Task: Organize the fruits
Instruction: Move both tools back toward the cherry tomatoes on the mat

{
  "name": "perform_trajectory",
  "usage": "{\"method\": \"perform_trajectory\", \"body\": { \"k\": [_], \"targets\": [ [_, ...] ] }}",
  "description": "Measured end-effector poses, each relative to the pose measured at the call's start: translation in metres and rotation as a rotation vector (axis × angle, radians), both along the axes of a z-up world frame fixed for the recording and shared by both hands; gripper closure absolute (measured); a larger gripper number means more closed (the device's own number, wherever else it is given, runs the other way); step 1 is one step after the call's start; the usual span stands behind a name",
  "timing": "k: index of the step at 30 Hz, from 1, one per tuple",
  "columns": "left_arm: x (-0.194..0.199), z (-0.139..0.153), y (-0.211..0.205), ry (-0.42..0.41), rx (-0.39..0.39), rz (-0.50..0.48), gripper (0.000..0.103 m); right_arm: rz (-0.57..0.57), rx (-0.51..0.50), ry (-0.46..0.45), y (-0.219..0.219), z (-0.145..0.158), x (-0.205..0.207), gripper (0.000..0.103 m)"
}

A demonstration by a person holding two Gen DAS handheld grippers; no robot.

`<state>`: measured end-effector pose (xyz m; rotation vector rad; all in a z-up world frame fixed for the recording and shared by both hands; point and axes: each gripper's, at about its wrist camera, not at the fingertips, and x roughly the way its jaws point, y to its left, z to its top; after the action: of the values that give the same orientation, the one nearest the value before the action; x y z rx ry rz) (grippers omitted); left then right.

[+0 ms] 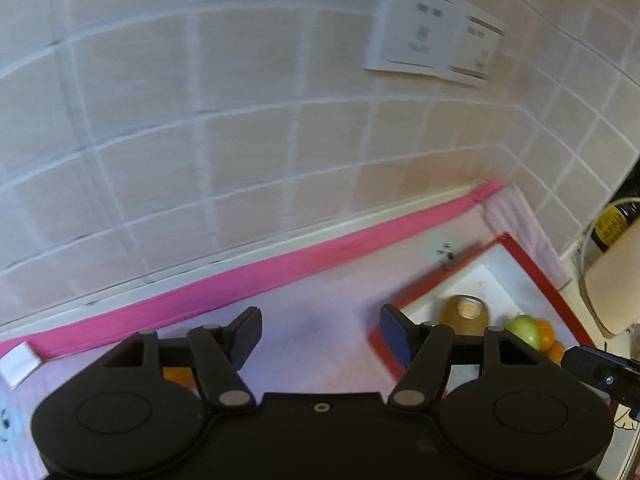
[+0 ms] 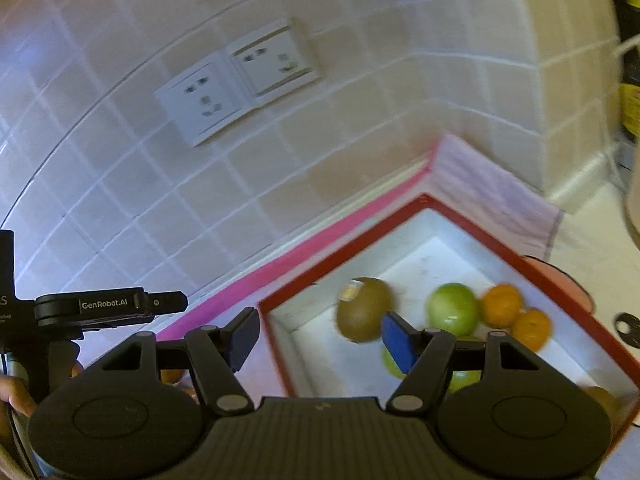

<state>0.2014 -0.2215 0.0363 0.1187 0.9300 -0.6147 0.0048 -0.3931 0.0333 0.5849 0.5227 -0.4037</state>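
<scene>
Both views are smeared by motion, so the markings on the wall sockets [image 1: 434, 42] and the label stuck on the kiwi [image 2: 363, 309] cannot be read. In the left wrist view an orange fruit [image 1: 178, 376] is almost wholly hidden behind the left gripper's [image 1: 320, 334] linkage, and the oranges [image 1: 550, 338] in the red-rimmed box [image 1: 532, 264] are half covered by a green fruit [image 1: 524, 330] and the gripper. In the right wrist view a second green fruit [image 2: 464, 378] is largely masked by the right gripper's [image 2: 320, 338] arm, the box's near corner is cut off, and of the person only fingers [image 2: 18, 398] are seen at the left edge.
</scene>
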Motion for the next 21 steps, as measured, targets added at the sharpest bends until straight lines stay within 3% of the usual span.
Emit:
{"method": "perform_trajectory", "body": {
  "k": [12, 21],
  "targets": [
    [0.009, -0.004, 0.091, 0.003, 0.013, 0.152, 0.026, 0.243, -0.092, -0.015, 0.066, 0.0, 0.056, 0.034],
    [0.011, -0.032, 0.14, 0.068, 0.032, 0.224, 0.027, 0.487, -0.214, 0.072, 0.12, -0.037, 0.107, 0.045]
  ]
}}
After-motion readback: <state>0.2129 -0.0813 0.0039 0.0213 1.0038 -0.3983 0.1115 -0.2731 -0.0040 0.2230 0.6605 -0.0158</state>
